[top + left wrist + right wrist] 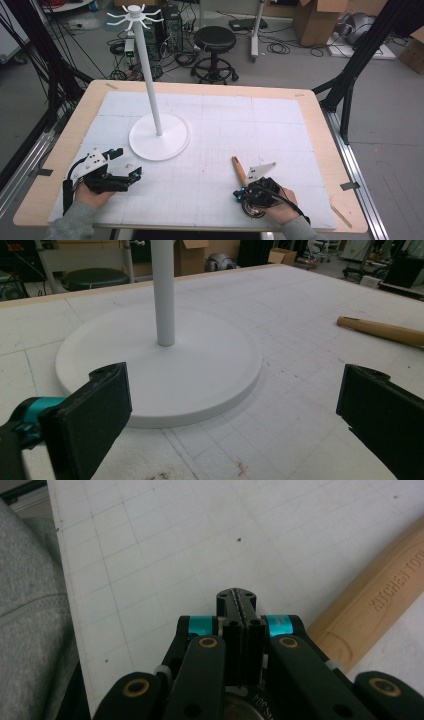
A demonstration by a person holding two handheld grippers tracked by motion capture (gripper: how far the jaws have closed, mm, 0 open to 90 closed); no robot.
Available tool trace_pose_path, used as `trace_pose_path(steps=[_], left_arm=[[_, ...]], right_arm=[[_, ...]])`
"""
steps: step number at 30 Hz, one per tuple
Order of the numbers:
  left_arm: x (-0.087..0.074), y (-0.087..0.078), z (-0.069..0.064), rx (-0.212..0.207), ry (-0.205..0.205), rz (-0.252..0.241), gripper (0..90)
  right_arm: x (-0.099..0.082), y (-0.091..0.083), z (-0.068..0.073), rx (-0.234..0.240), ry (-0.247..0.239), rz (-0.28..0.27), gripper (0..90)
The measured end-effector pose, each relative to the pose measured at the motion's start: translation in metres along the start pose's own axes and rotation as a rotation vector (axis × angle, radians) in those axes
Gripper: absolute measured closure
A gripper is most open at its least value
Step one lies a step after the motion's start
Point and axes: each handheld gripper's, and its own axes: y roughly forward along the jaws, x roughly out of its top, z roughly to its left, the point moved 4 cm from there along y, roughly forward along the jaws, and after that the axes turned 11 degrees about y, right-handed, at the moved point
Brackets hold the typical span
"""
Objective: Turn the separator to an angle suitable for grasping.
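A wooden handle (238, 169) lies on the white mat (210, 185) at the table's near right, angled toward the person, its lower end just beside the right gripper (243, 195). In the right gripper view the handle (372, 610) runs alongside that gripper (237, 599), whose jaws are pressed together with nothing between them. At near left, the left gripper (126, 165) rests with jaws spread wide, pointing toward the round base of the white stand (159, 137).
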Motion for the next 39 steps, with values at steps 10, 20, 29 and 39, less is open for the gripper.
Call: trace_pose_path(steps=[10,20,29,39], left_arm=[[0.002,0.002,-0.002,-0.007,0.000,-0.003,1.8],[0.002,0.002,-0.002,-0.008,-0.001,-0.002,1.8],[0.002,0.003,-0.002,-0.007,0.001,-0.001,1.8],[0.001,0.002,-0.004,-0.009,0.005,0.006,1.8]], right_arm=[[0.010,-0.003,-0.004,0.040,0.003,-0.060,90.0],[0.025,-0.018,-0.047,-0.105,0.123,-0.241,90.0],[0.026,-0.008,-0.063,-0.175,0.157,-0.217,90.0],[0.025,-0.001,-0.071,-0.197,0.178,-0.196,90.0]])
